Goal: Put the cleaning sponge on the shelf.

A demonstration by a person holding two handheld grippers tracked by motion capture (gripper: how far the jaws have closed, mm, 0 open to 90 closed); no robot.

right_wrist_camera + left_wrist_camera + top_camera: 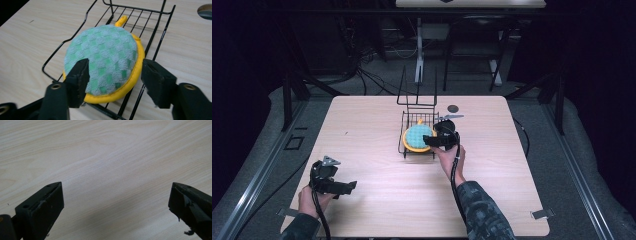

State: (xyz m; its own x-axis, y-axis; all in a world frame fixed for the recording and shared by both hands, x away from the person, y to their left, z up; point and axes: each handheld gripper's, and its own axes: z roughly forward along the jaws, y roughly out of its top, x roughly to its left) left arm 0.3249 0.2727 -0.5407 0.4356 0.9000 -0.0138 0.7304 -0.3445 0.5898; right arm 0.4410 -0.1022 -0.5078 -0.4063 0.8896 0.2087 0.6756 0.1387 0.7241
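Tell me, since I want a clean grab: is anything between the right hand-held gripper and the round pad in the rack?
Nothing visible. The right hand-held gripper is open, its jaws on either side of the pad, which lies in the wire rack.

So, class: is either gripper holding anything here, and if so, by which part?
Nothing is held. The left gripper is open over bare table. The right gripper stands open around the round pad on the wire rack.

Lab: dark frame rig (292, 95), cables (362, 75)
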